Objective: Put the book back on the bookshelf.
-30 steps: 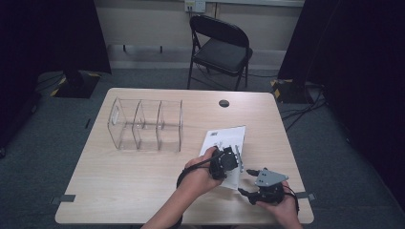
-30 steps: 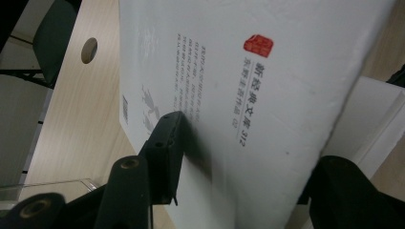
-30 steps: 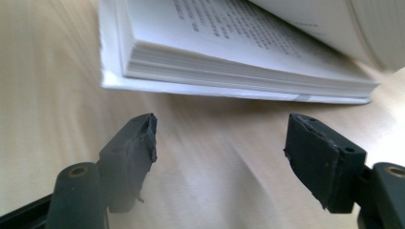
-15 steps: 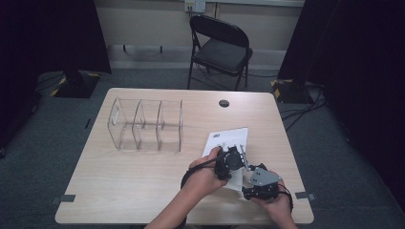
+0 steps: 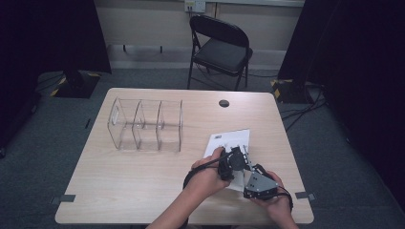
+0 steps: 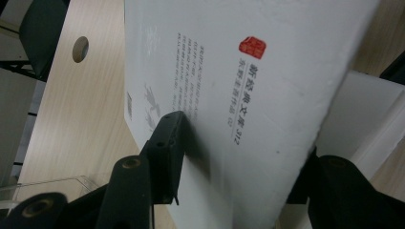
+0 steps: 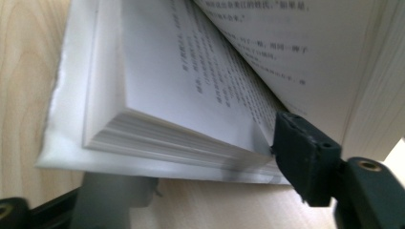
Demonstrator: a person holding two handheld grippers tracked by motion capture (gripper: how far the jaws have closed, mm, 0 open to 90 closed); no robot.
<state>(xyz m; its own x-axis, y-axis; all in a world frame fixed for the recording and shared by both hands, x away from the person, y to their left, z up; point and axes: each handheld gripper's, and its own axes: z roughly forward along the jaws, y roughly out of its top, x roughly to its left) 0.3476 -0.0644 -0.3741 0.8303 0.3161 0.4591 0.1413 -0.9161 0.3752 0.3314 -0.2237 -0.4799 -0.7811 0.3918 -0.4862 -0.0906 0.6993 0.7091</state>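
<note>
Both grippers black. Left gripper [image 5: 232, 161]: matte black jaws, blocky pad with small screw holes, brass-coloured pivot bushings at the jaw arms just behind the pad. Black cable loops off its rear, round the left hand [image 5: 208, 171]. Right gripper [image 5: 251, 168]: same black jaws, brass bushing behind the pad, scuffed pad edges, grey three-cornered plate on top of the body. Right hand [image 5: 276, 202] behind it. Forearms bare, no sleeves in view.

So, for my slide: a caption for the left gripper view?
Hand-held gripper clamps a white book cover above the table.
</note>
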